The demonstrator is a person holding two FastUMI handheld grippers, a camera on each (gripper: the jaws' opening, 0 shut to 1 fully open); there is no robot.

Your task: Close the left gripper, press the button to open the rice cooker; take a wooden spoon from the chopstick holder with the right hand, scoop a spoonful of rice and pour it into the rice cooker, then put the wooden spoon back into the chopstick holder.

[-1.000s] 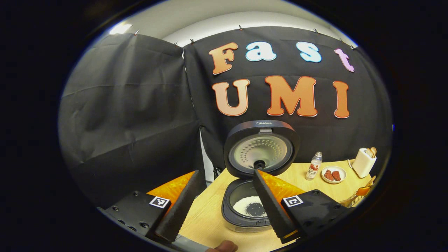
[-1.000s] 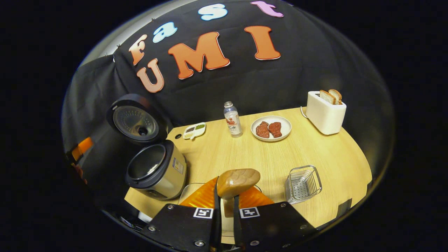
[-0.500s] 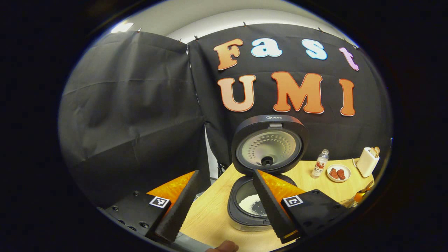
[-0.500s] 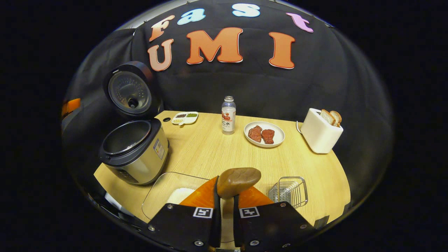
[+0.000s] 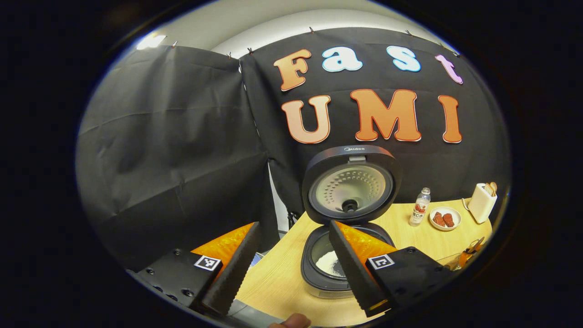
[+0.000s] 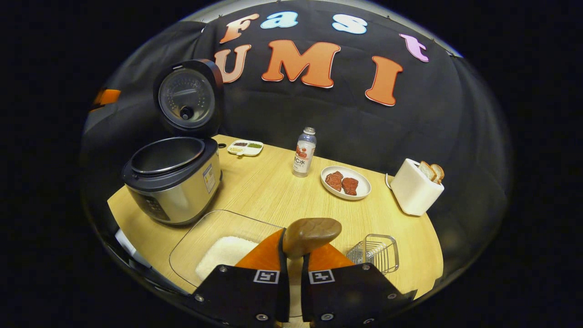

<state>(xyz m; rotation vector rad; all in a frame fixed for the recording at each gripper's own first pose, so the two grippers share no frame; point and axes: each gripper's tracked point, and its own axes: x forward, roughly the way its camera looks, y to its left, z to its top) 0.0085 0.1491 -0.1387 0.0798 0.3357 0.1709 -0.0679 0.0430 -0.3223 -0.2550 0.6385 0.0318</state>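
Observation:
The rice cooker [image 6: 175,182] stands open at the table's left, its lid [image 6: 189,98] upright. In the left gripper view the lid [image 5: 350,184] faces me and white rice [image 5: 330,263] lies in the pot [image 5: 319,278]. My left gripper [image 5: 293,224] is open, in front of the cooker and holding nothing. My right gripper [image 6: 291,239] is shut on the handle of the wooden spoon [image 6: 312,230], whose bowl sticks up above the fingers. The wire chopstick holder [image 6: 375,253] sits just right of the spoon. A glass dish [image 6: 186,255] with rice [image 6: 223,250] lies just left of it.
A bottle [image 6: 304,152], a plate of meat [image 6: 346,182] and a toaster with bread [image 6: 414,187] stand along the back and right of the table. A small condiment tray [image 6: 245,147] sits behind the cooker. A person's fingertip [image 5: 291,321] shows at the bottom edge.
The right gripper has swung and drawn back with the spoon still held; the glass dish of rice now shows more fully below it. The left gripper has shifted slightly and stays open.

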